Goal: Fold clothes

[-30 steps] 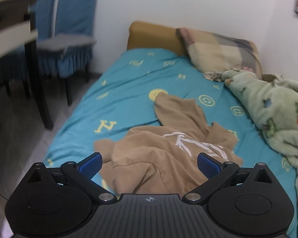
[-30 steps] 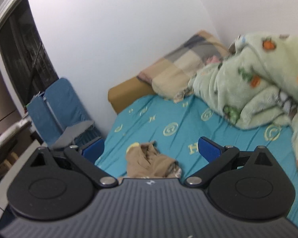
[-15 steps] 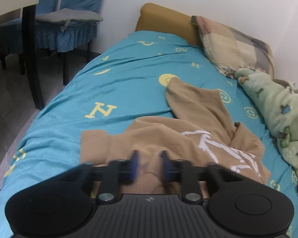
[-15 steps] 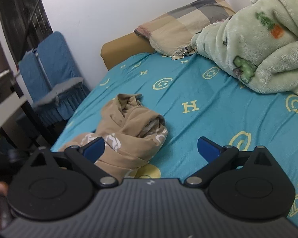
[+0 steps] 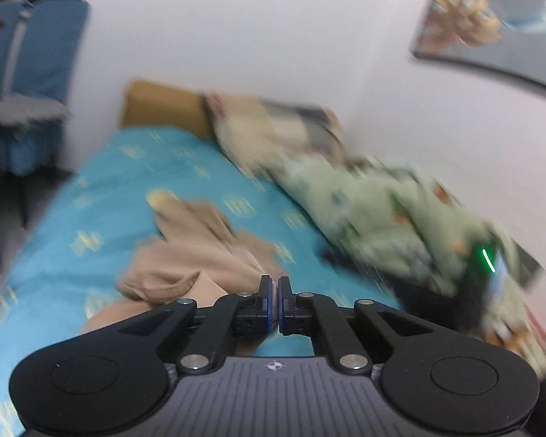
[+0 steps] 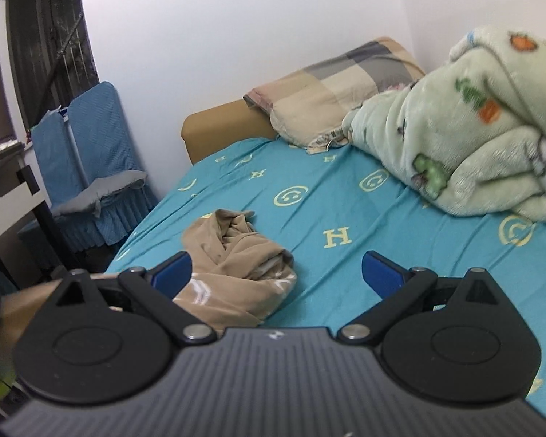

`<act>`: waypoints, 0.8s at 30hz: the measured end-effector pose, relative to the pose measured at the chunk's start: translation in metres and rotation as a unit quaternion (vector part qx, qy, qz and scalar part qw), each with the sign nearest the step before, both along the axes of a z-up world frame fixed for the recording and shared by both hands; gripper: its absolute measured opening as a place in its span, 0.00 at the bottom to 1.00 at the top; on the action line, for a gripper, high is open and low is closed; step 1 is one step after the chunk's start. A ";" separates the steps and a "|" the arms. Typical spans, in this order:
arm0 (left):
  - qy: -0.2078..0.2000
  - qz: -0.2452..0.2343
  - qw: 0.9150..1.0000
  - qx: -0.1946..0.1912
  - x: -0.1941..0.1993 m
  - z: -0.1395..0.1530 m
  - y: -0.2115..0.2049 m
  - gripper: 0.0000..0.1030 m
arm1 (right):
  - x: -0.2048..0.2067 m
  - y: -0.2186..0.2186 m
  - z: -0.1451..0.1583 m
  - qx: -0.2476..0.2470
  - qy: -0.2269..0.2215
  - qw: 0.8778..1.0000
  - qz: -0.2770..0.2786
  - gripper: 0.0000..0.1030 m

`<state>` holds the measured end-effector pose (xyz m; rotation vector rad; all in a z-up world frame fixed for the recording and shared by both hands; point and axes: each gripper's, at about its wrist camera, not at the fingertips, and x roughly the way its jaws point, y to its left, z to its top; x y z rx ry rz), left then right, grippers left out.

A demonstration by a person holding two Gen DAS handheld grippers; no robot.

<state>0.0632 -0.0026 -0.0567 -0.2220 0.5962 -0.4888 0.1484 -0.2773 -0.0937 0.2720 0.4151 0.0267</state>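
Blur smears left view; left tool (image 5: 275, 304) pinched closed, fabric between pads unclear; right tool (image 6: 276, 271) spread wide over tan garment (image 6: 236, 255).

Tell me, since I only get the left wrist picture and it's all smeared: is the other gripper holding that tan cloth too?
Observer: No. The right gripper is open, with its jaws spread wide and nothing between them.
Operator: Where is the cloth from its side?
Observer: The tan garment lies bunched on the teal sheet, mostly toward that gripper's left finger.
Operator: Is anything printed on it?
Observer: White markings show on its near part.
Operator: And the pale blobs on the sheet?
Observer: They are yellow smiley faces and a letter H.
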 end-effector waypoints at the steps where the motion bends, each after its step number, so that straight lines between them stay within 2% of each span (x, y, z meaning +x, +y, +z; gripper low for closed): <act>1: 0.020 -0.009 1.000 0.001 -0.009 -0.008 -0.003 0.03 | -0.005 0.000 0.004 -0.005 0.000 1.000 -0.001 0.98; 3: 0.057 -0.021 0.998 0.004 -0.018 -0.021 -0.005 0.02 | -0.014 0.000 0.009 0.001 0.011 1.000 0.004 0.97; 5: 0.076 -0.020 0.997 -0.003 -0.021 -0.024 0.001 0.03 | -0.022 0.002 0.008 0.016 0.029 0.999 0.016 0.88; 7: 0.070 0.000 0.997 -0.025 -0.020 -0.017 0.014 0.06 | -0.028 0.005 0.004 0.030 0.052 0.998 0.031 0.70; 9: 0.062 0.021 0.997 -0.046 -0.019 -0.009 0.029 0.14 | -0.031 0.011 -0.004 0.047 0.075 0.995 0.053 0.70; 11: 0.051 0.050 0.996 -0.052 -0.014 -0.002 0.044 0.36 | -0.031 0.017 -0.014 0.064 0.098 0.990 0.080 0.70; 13: 0.042 0.083 0.995 -0.045 -0.003 0.003 0.060 0.43 | -0.029 0.029 -0.023 0.064 0.112 0.987 0.099 0.70; 15: 0.042 0.123 0.990 -0.046 0.010 0.006 0.076 0.46 | -0.026 0.042 -0.028 0.059 0.104 0.985 0.122 0.70; 18: 0.050 0.176 0.981 -0.067 0.030 0.005 0.103 0.50 | -0.025 0.073 -0.032 0.030 0.080 0.978 0.192 0.71; 20: 0.054 0.199 0.975 -0.078 0.041 0.000 0.116 0.53 | -0.023 0.100 -0.038 0.001 0.078 0.965 0.250 0.70; 23: 0.057 0.216 0.972 -0.075 0.054 -0.008 0.124 0.55 | -0.024 0.136 -0.056 -0.078 0.095 0.948 0.294 0.68; 24: 0.059 0.218 0.971 -0.075 0.056 -0.010 0.125 0.55 | -0.027 0.143 -0.061 -0.109 0.096 0.945 0.292 0.56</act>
